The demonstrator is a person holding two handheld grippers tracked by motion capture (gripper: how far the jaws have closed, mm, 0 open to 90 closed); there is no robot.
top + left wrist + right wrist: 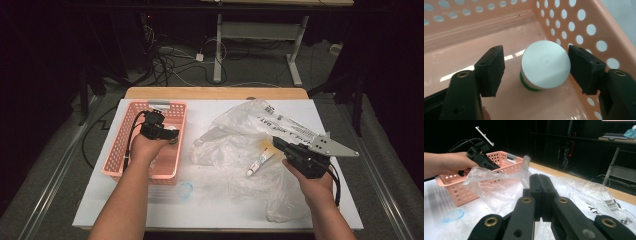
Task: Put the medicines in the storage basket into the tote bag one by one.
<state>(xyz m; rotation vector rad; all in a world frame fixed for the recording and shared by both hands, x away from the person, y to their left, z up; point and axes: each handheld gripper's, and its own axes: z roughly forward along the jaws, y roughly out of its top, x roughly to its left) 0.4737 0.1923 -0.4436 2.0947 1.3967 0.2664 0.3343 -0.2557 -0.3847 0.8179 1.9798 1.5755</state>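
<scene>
A small jar with a white lid and a green band stands upright in a corner of the pink perforated basket. My left gripper reaches down into the basket, jaws open on either side of the lid; a clear gap shows at the left pad. In the high view the left gripper sits inside the basket at the table's left. My right gripper hovers at the right over a crumpled clear plastic bag. Its jaws are pressed together with nothing between them.
A small white and orange tube lies on the bag just left of the right gripper. A blue round mark sits on the white tabletop in front of the basket. Cables and a desk frame lie on the floor beyond.
</scene>
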